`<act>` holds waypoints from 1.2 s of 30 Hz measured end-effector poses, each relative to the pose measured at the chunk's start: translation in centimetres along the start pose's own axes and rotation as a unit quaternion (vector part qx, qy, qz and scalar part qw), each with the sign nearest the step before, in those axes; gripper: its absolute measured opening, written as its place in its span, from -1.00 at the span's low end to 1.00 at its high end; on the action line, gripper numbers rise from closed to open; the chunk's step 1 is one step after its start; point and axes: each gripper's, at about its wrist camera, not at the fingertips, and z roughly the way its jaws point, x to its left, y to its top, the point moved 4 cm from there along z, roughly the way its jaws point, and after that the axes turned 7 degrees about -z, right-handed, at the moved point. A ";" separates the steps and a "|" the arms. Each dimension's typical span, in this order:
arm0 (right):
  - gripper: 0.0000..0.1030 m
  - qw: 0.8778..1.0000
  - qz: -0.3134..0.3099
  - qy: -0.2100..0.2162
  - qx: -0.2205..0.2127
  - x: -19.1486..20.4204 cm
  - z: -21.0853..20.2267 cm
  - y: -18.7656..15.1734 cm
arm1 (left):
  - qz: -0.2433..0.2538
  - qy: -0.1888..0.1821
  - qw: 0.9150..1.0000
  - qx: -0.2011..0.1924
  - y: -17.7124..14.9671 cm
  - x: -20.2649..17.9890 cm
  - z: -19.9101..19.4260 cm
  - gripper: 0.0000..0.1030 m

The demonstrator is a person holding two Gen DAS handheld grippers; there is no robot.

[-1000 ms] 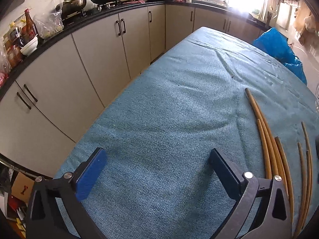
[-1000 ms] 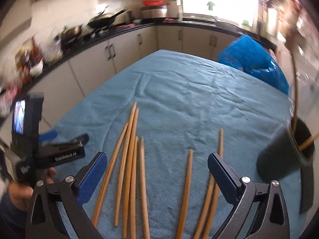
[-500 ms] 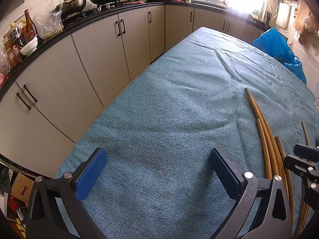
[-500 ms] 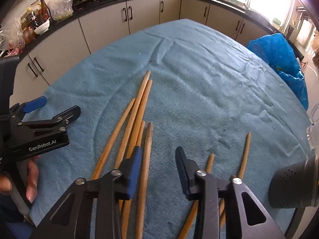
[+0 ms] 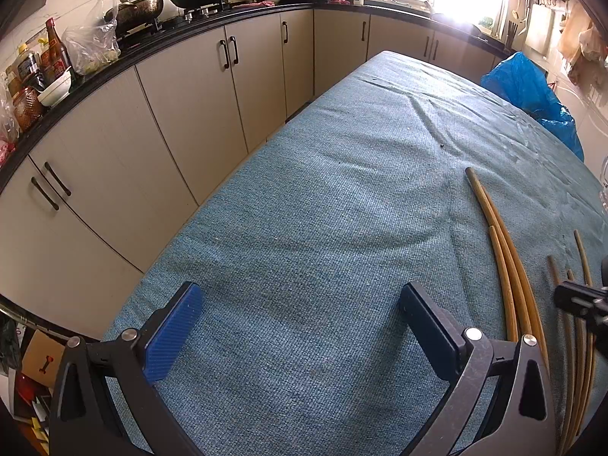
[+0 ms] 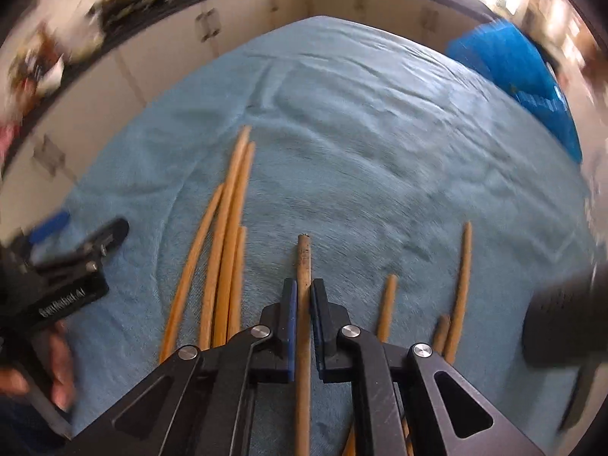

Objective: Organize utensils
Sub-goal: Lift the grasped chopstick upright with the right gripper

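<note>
Several wooden chopsticks lie lengthwise on the blue cloth-covered table. My right gripper points down at them, its jaws closing onto a single chopstick that sits between the blue pads and sticks out ahead. More chopsticks lie to its right. My left gripper hovers open over bare cloth, nothing between its fingers. It also shows at the left of the right wrist view, held by a hand. In the left wrist view, the chopsticks lie to the right.
A dark cylindrical holder stands at the table's right. A blue plastic bag sits beyond the far right edge. Kitchen cabinets and a cluttered counter run along the left, past the table's edge.
My right gripper came down toward the chopsticks and went from wide open to closed around one of them. The left gripper stayed where it was.
</note>
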 end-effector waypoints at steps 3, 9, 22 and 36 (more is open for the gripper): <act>-0.85 0.998 0.041 0.018 -0.043 -1.1 -2.4 -0.5 | 0.000 0.000 1.000 0.001 0.0 -0.1 0.0 1.00; -0.84 0.988 0.082 0.027 -0.127 -2.4 -8.5 -1.8 | 0.007 -0.015 1.000 0.022 0.1 -0.9 0.0 1.00; -0.84 0.978 0.116 0.058 -0.161 -3.2 -10.5 -3.7 | 0.044 -0.104 0.988 0.101 0.2 -7.2 -0.8 0.26; -0.84 0.974 0.123 0.070 -0.179 -3.9 -11.7 -4.9 | 0.094 -0.023 0.993 0.068 1.2 -10.2 0.5 0.06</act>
